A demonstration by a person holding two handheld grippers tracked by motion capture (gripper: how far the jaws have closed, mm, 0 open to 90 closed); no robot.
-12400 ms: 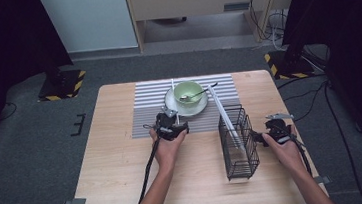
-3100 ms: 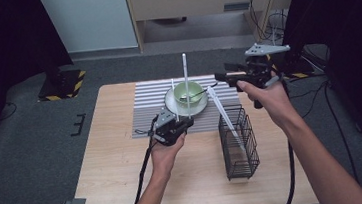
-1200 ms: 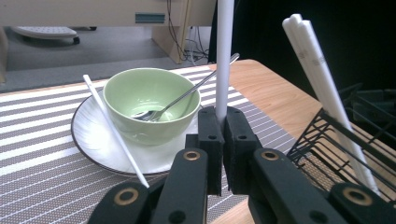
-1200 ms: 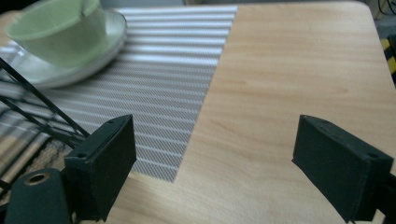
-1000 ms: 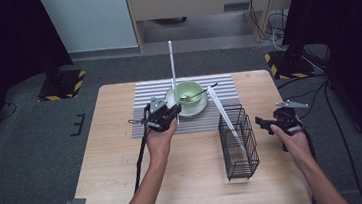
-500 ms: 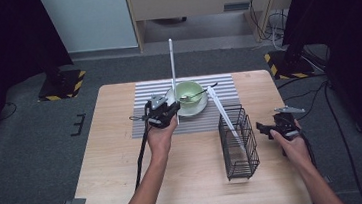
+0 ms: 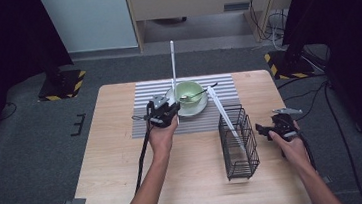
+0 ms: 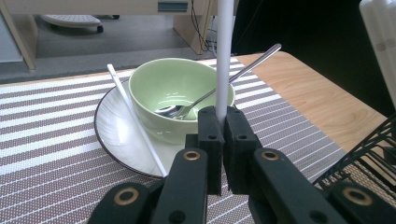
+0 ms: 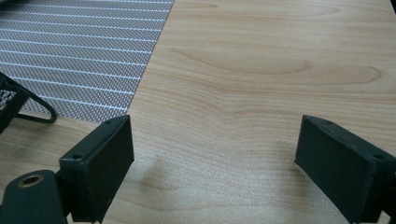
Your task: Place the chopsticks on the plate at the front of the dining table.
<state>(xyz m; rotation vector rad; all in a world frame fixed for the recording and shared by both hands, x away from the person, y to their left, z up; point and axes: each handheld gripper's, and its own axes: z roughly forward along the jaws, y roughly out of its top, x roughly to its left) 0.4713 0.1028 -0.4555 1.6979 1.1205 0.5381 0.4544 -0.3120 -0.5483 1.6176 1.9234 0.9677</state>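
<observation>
From above, the left gripper (image 7: 163, 109) holds a white chopstick (image 7: 173, 65) upright beside the green bowl (image 7: 189, 92) on the bench (image 7: 123, 152); the right gripper (image 7: 276, 125) hovers beyond the wire basket (image 7: 238, 141). In the left gripper view the jaws pinch the chopstick. In the right gripper view the jaws stand spread over bare wood.

left tongs (image 8: 219, 135): clamped tight, upright | right tongs (image 9: 212, 172): jaws wide apart

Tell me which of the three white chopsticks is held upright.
The chopstick clamped in the left tongs, standing vertical beside the bowl. One of the others lies slanted on the plate; the other leans in the wire basket.
</observation>
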